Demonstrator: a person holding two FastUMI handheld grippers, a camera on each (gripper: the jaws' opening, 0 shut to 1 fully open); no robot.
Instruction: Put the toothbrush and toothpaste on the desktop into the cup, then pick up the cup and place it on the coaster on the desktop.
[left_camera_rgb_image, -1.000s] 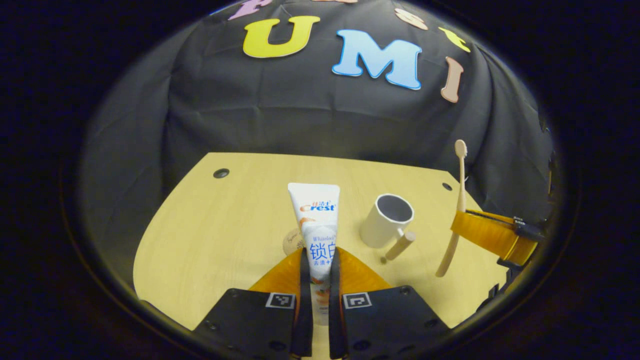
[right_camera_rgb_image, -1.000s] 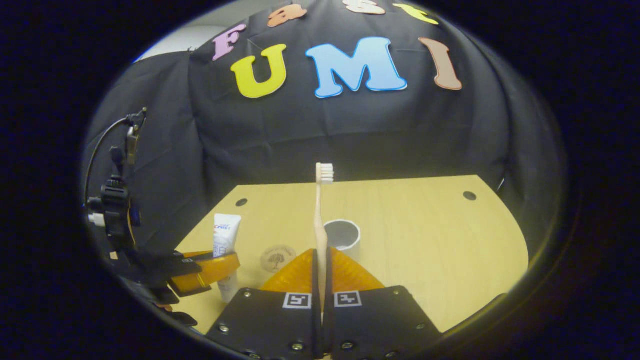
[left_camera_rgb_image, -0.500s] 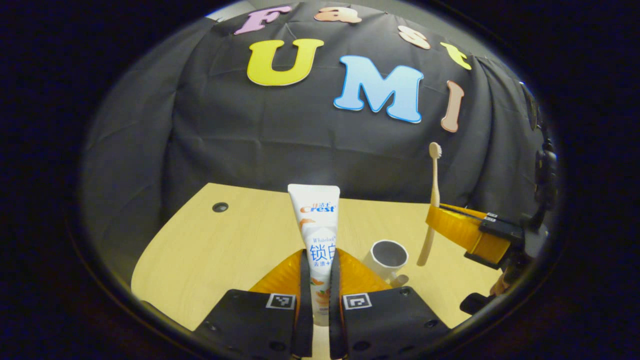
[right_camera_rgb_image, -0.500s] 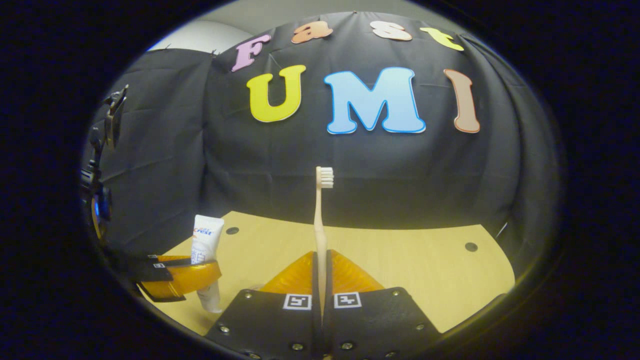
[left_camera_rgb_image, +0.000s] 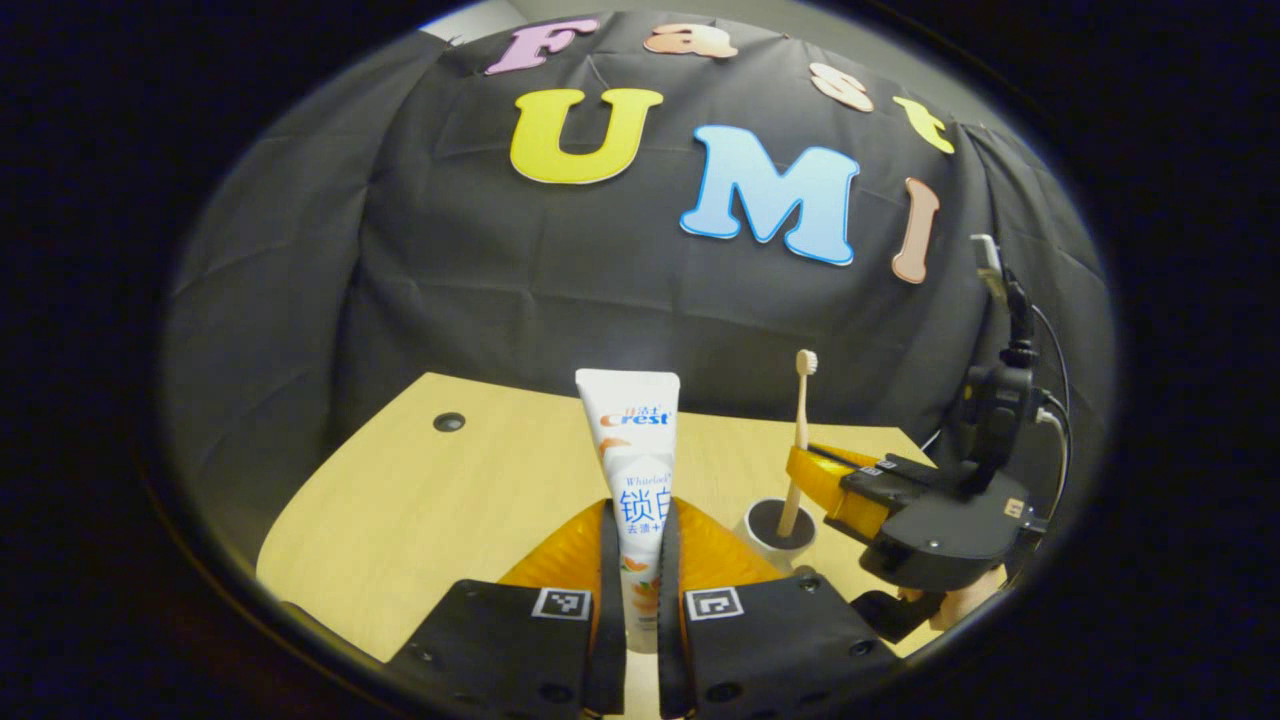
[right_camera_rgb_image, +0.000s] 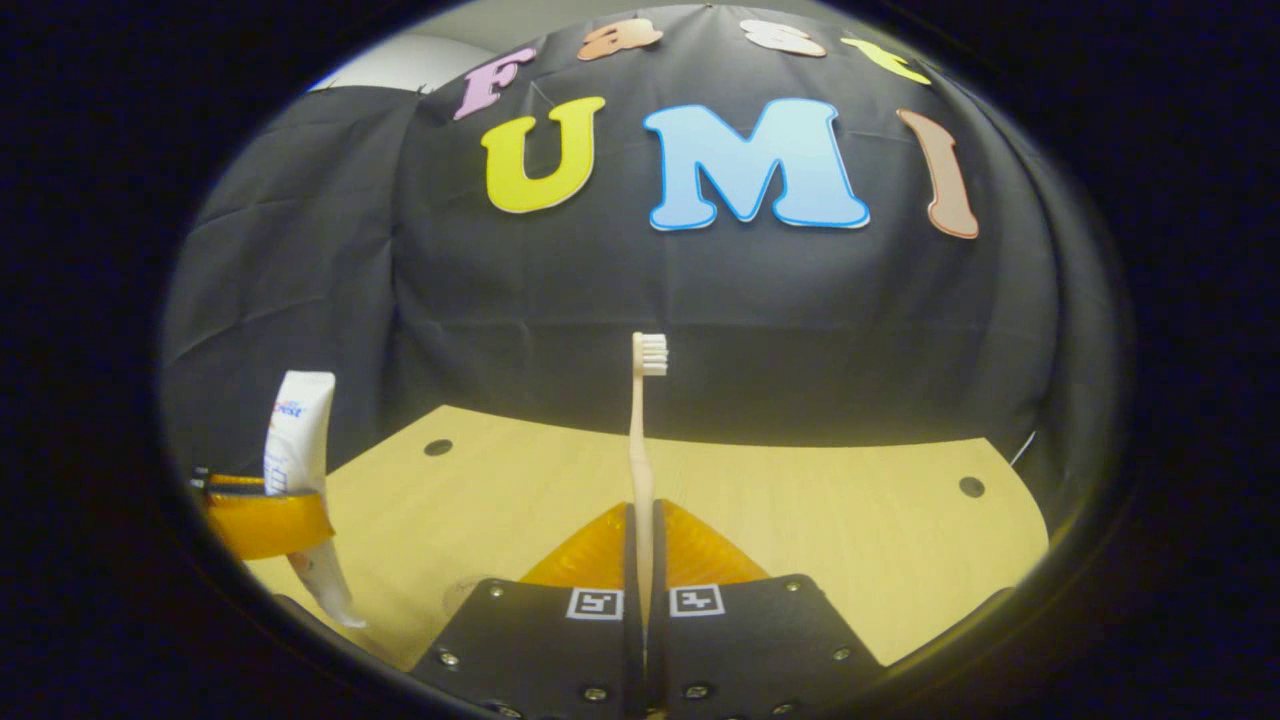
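In the left gripper view, my left claw (left_camera_rgb_image: 640, 545) is closed tight on a white plastic toothpaste tube (left_camera_rgb_image: 632, 460), both fingers pressing its lower body so it stands upright with the flat crimped end on top. The tube carries printed lettering in red and blue plus an orange fruit picture near the bottom, where my fingers (left_camera_rgb_image: 606, 570) cover part of it. Beyond it lies the pale wooden surface (left_camera_rgb_image: 440, 500), with a small dark round hole toward its far left. To the right stands a white cylindrical cup (left_camera_rgb_image: 779, 524), dark inside, and a beige slim toothbrush (left_camera_rgb_image: 798, 440) hangs upright with its lower end inside the cup's mouth and the bristled head up. My right claw (left_camera_rgb_image: 815, 470) grips that brush about midway along its handle.

In the right gripper view, my right claw (right_camera_rgb_image: 643, 560) is shut on the toothbrush (right_camera_rgb_image: 641, 440), whose white bristles face right at the top, against the black cloth wall. The surface (right_camera_rgb_image: 850, 530) stretches ahead with a dark hole at each far corner. At the left edge, the toothpaste tube (right_camera_rgb_image: 296, 430) stands tilted in my left claw (right_camera_rgb_image: 270, 515), lifted off the surface.
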